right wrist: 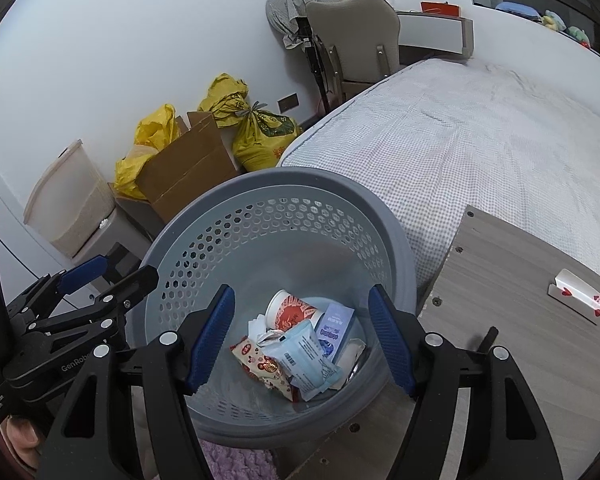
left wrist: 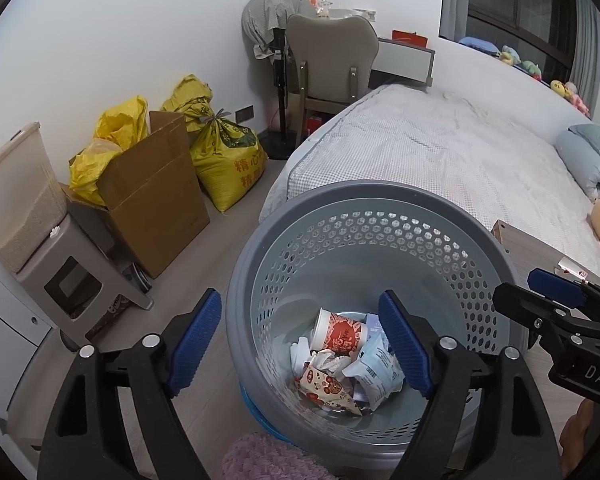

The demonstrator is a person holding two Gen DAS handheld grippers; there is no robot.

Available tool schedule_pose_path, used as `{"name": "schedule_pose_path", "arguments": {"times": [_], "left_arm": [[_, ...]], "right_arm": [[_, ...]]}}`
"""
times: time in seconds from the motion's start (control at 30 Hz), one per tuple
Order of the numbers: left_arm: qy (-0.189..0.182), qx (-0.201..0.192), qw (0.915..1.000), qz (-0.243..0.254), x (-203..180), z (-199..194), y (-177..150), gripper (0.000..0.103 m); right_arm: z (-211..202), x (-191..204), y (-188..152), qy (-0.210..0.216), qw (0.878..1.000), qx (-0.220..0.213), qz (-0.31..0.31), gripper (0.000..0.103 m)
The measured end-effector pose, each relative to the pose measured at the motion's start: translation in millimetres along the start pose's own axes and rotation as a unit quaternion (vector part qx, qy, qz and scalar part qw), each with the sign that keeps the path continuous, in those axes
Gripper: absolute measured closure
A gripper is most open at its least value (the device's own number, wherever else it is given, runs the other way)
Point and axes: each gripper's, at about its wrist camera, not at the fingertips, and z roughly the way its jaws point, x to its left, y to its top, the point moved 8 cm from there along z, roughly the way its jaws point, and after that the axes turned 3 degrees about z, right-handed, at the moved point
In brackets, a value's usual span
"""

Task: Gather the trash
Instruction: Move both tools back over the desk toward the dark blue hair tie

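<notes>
A grey perforated trash basket stands on the floor beside the bed. Inside lie a red-and-white paper cup, a red snack wrapper, a pale blue packet, a blue-white box and crumpled paper. My left gripper is open and empty above the basket's near left rim. My right gripper is open and empty above the basket's mouth. Each gripper shows in the other's view: the right, the left.
A bed lies to the right. A wooden board with a playing card sits by the basket. A cardboard box, yellow sacks, a rice dispenser, a chair and a fan stand along the wall.
</notes>
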Motion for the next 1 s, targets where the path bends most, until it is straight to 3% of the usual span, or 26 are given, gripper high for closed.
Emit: {"name": "schedule_pose_path", "arguments": {"times": [0.5,1.0], "left_arm": [[-0.015,-0.002,0.9998,0.010,-22.7,-5.4,-6.6,0.019],[-0.054,-0.010,0.9976,0.043,-77.5,-23.6,-12.6,0.014]], "right_arm": [[-27.5,-30.1,-19.4,-0.025,0.999,-0.007,0.026,0.036],[-69.6,-77.6,-45.6,-0.060,0.996,-0.027,0.064,0.036]]}}
